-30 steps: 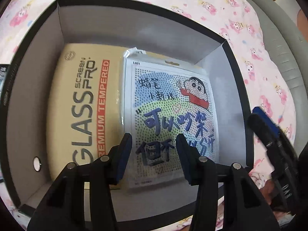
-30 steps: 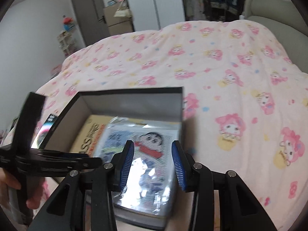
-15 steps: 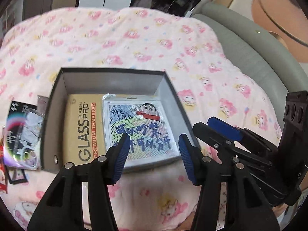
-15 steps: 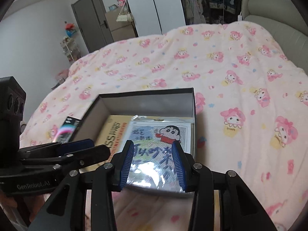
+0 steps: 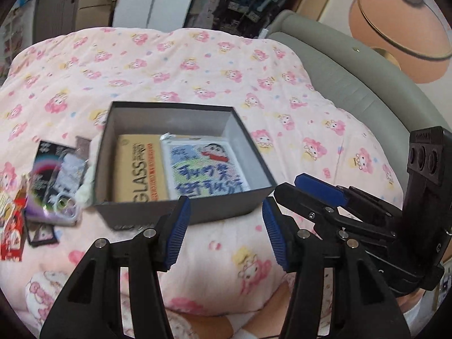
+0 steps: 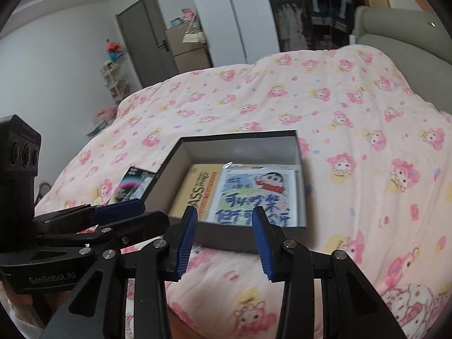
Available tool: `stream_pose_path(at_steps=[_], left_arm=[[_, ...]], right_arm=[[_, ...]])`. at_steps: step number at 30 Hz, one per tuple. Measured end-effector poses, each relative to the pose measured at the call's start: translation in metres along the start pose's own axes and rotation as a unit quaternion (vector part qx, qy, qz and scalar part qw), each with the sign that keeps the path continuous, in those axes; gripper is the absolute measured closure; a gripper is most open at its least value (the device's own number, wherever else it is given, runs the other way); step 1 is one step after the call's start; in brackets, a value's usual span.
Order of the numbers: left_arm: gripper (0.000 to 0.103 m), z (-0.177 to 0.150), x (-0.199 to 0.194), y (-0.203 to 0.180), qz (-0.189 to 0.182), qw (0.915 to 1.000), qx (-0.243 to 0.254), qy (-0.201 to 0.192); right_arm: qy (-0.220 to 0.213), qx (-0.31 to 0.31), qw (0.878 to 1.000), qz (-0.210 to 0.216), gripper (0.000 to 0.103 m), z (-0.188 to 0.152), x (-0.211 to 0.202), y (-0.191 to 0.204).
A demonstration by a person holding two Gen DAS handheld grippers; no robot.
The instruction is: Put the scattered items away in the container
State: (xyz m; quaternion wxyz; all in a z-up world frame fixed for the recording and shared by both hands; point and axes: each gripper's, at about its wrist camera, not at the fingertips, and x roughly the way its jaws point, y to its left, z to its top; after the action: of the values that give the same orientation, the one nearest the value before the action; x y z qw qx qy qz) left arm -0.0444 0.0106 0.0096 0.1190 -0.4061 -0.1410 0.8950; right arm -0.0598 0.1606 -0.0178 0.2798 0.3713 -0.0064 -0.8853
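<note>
Both hand-held grippers hang empty above the near edge of the box. Seen from the left wrist, the left hand-held gripper point(image 5: 223, 228) has its blue pads parted with nothing between them, and the right hand-held gripper point(image 5: 308, 189) reaches in just right of the box point(image 5: 180, 212), its pads close together with nothing seen between them. Inside the box lie a yellow screen-protector pack point(image 5: 138, 169) and, beside it, a glossy cartoon card pack point(image 5: 203, 166). Left of the box, still on the bed, sits a small heap: a dark rainbow-printed packet point(image 5: 48, 163), a lilac phone case point(image 5: 62, 206) and a red packet point(image 5: 11, 234). These look light, flat and thin; the film wrappers are probably slippery and bendable, so an edge pinch seems best, while the case should be stiffer and could be taken by its rim. From the right wrist, the right hand-held gripper point(image 6: 223, 237) is likewise parted and empty, with the left hand-held gripper point(image 6: 118, 214) left of the box point(image 6: 248, 234). Underneath is a soft pink quilt point(image 6: 353, 107) printed with cartoon figures, which will give under pressure. Beyond the box stand a grey door point(image 6: 141, 36), white wardrobes and a padded grey headboard point(image 6: 401, 34).
</note>
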Motion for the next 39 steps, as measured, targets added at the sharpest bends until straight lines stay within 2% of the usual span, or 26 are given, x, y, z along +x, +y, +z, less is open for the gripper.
stream_pose_path(at_steps=[3,9,14,18,21,27,31,33,39], left_arm=[[0.049,-0.009,-0.011,0.023,0.013,0.9997,-0.021,0.0],[0.05,-0.03,-0.047,0.084,0.074,0.9944,-0.073,-0.019],[0.05,-0.052,-0.063,0.151,0.107,0.9845,-0.137,-0.027],[0.05,-0.071,-0.062,0.207,0.128,0.9728,-0.193,-0.018],[0.05,-0.077,-0.055,0.238,0.125,0.9674,-0.22,-0.012],[0.053,-0.064,-0.026,0.273,0.104,0.9668,-0.233,0.001],[0.055,-0.048,-0.007,0.285,0.062,0.9686,-0.241,0.0],[0.055,-0.038,0.007,0.287,0.046,0.9718,-0.231,0.006],[0.055,-0.015,0.055,0.292,0.049,0.9745,-0.213,0.051]], right_arm=[[0.009,-0.01,1.0,0.024,0.066,-0.003,0.008,0.02],[0.05,-0.043,0.993,0.093,0.066,-0.005,0.047,0.079],[0.076,-0.091,0.984,0.132,0.067,-0.011,0.08,0.144],[0.111,-0.109,0.977,0.148,0.067,-0.015,0.115,0.176],[0.124,-0.122,0.975,0.137,0.067,-0.019,0.137,0.193],[0.168,-0.091,0.975,0.114,0.067,-0.031,0.184,0.197],[0.189,-0.089,0.969,0.129,0.067,-0.036,0.202,0.207],[0.198,-0.079,0.97,0.119,0.067,-0.038,0.215,0.206],[0.232,-0.007,0.967,0.104,0.067,-0.048,0.256,0.184]])
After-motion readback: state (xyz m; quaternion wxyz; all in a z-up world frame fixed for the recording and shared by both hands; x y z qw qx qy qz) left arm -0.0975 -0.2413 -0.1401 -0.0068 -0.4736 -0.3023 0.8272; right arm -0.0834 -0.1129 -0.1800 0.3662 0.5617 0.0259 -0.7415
